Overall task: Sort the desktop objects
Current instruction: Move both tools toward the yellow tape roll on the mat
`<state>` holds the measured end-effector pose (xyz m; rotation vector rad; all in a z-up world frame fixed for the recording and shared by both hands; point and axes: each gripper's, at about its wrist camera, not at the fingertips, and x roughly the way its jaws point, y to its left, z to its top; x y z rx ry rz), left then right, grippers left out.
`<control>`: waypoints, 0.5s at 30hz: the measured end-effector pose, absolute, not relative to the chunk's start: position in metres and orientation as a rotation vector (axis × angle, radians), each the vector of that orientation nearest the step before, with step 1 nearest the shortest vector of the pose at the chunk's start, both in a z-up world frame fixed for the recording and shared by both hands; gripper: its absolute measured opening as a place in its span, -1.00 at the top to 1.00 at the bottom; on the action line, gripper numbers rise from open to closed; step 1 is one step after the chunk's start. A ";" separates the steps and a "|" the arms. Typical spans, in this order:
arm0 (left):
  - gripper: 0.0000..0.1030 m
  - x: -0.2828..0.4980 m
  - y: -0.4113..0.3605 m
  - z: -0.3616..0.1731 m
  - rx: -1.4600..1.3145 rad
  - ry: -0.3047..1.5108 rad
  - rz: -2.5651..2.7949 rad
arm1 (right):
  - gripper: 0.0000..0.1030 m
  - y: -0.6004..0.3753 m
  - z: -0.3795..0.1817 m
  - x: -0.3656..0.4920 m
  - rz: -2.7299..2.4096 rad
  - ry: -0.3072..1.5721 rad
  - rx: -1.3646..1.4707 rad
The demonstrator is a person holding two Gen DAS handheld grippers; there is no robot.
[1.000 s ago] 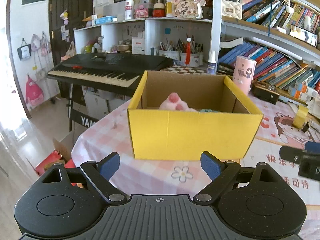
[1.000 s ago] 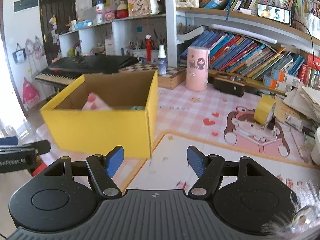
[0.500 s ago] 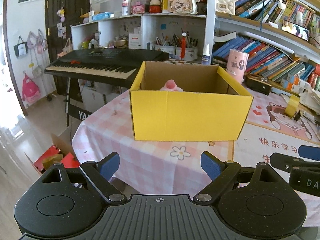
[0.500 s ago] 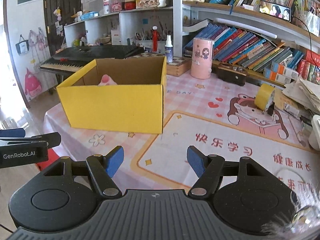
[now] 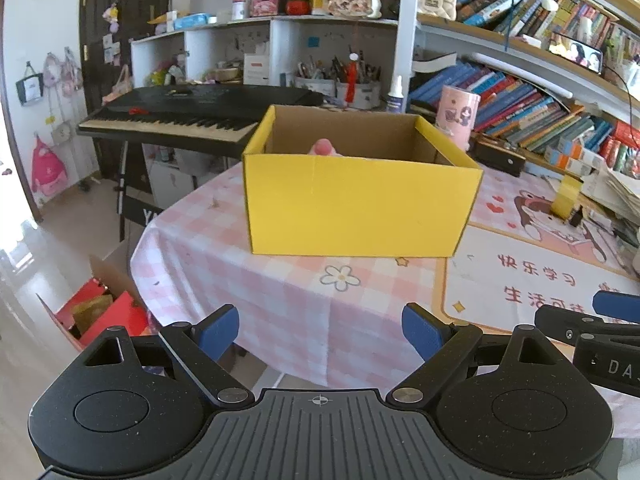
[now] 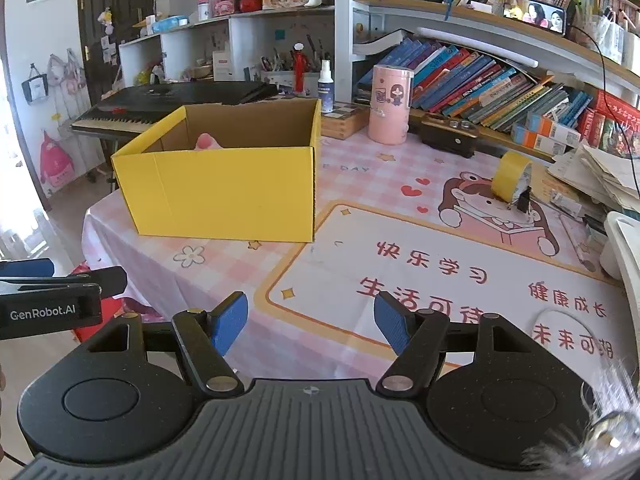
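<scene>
Both grippers back away from the yellow box (image 5: 360, 208): it sits farther off in both wrist views, more of the checked worktop (image 5: 280, 300) now open in front. The pink toy (image 5: 323, 147) inside drops almost behind the box's front wall. Left gripper (image 5: 320, 326) and right gripper (image 6: 312, 320) end up off the worktop's edge.

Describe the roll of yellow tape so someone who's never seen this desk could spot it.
Start at the yellow box on the pink tablecloth, then look right to the cartoon bear print. The yellow tape roll stands on edge there, the only ring-shaped thing.
</scene>
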<state>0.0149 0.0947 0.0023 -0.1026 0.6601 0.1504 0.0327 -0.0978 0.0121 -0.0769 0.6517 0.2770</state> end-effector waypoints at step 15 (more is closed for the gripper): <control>-0.76 0.020 0.066 -0.003 -0.063 0.685 0.027 | -0.35 -0.127 0.005 0.019 0.170 0.681 -0.036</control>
